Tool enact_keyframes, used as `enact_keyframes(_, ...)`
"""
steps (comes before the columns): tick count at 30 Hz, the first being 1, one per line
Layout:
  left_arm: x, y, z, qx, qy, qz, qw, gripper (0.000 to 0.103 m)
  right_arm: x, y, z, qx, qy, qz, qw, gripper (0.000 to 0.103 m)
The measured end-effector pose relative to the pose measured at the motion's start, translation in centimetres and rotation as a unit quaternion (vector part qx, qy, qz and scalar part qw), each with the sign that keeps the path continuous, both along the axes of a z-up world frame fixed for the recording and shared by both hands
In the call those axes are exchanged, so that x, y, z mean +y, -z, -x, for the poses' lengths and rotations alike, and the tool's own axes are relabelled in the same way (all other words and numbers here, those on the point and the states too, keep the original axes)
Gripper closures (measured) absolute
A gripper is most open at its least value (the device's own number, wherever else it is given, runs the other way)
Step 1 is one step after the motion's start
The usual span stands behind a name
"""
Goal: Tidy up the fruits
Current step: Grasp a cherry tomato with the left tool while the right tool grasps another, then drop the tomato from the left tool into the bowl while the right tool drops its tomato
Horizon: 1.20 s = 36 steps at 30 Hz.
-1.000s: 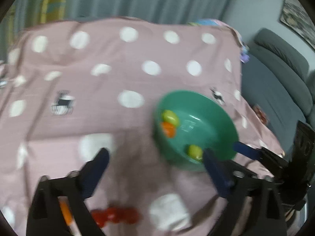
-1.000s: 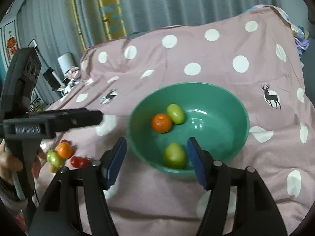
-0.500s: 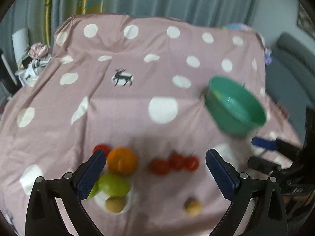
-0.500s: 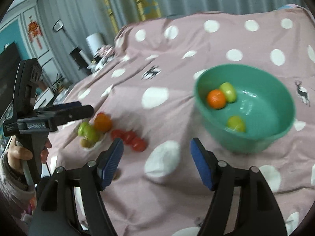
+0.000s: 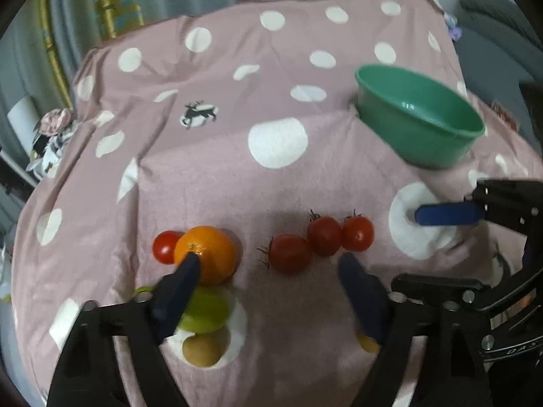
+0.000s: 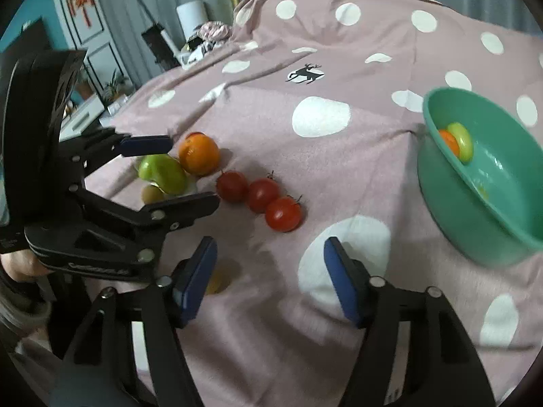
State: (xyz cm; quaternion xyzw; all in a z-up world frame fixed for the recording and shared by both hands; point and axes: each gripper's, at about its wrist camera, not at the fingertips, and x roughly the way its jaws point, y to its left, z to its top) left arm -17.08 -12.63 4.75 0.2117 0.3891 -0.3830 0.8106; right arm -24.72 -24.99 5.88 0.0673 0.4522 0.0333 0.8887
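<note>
A green bowl (image 5: 420, 120) (image 6: 482, 203) sits on the pink dotted cloth at the right, holding an orange (image 6: 448, 140) and a green fruit (image 6: 461, 140). On the cloth lie an orange (image 5: 207, 252) (image 6: 199, 154), a green fruit (image 5: 205, 310) (image 6: 163, 173), three red tomatoes in a row (image 5: 324, 239) (image 6: 261, 195), another tomato (image 5: 163, 247) and small brown fruits (image 5: 202, 349). My left gripper (image 5: 268, 264) is open just above the cloth, its left finger over the orange. My right gripper (image 6: 269, 254) is open and empty, near the row of tomatoes.
A small yellowish fruit (image 6: 217, 283) lies by my right gripper's left finger. A grey sofa (image 5: 502, 13) stands beyond the cloth's right edge. Curtains, a white roll (image 6: 191, 17) and clutter (image 6: 210, 34) lie past the far left edge.
Both grippers swung left from the bowl to the loose fruit. My left gripper dropped closer to the orange and tomatoes. The right gripper came nearer to the tomato row.
</note>
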Motion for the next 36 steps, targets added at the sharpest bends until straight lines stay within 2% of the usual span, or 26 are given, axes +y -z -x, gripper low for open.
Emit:
enact_keyframes(5,-1.1,0.3,0.1,-0.019,0.028,-0.02,0.9992,0.028,-0.3,0.8,-1.6,0.021,-0.017,0.026,0.999,0.049)
enact_keyframes(8,-1.8,0.5,0.3,-0.035,0.05,-0.038,0.9974,0.034,-0.2,1.3,-2.2,0.031,-0.027,0.037,0.998,0.056)
enact_keyframes(10,-2.2,0.7,0.5,-0.046,0.069,-0.053,0.9951,0.043,-0.2,1.5,-2.6,0.035,-0.033,0.044,0.998,0.056)
enact_keyframes(13,-2.5,1.0,0.4,-0.056,0.091,-0.069,0.9919,0.044,-0.1,1.9,-3.1,0.042,-0.044,0.051,0.997,0.057)
enact_keyframes(18,-2.7,1.1,-0.2,-0.035,0.12,-0.079,0.989,0.046,0.0,2.4,-4.0,0.054,-0.063,0.053,0.995,0.068)
enact_keyframes(19,-2.7,1.2,-0.5,-0.022,0.125,-0.081,0.9886,0.053,0.0,2.4,-4.1,0.055,-0.065,0.054,0.995,0.07)
enact_keyframes(21,-2.9,1.9,-0.9,0.003,0.126,-0.092,0.9878,0.062,-0.2,2.4,-4.2,0.056,-0.065,0.05,0.995,0.073)
enact_keyframes(23,-3.0,2.4,-0.7,-0.004,0.132,-0.102,0.986,0.065,-0.3,2.4,-4.2,0.052,-0.061,0.048,0.996,0.073)
enact_keyframes(26,-2.8,2.3,-1.1,0.02,0.115,-0.08,0.9899,0.067,-0.3,2.5,-4.0,0.046,-0.059,0.044,0.996,0.073)
enact_keyframes(31,-2.2,1.6,-0.9,0.021,0.1,-0.062,0.9928,0.069,-0.4,1.9,-3.4,0.029,-0.049,0.033,0.998,0.073)
enact_keyframes(36,-1.6,-0.4,-0.6,0.03,0.09,-0.016,0.9953,0.069,-1.3,0.0,-1.6,-0.006,-0.024,0.02,0.999,0.073)
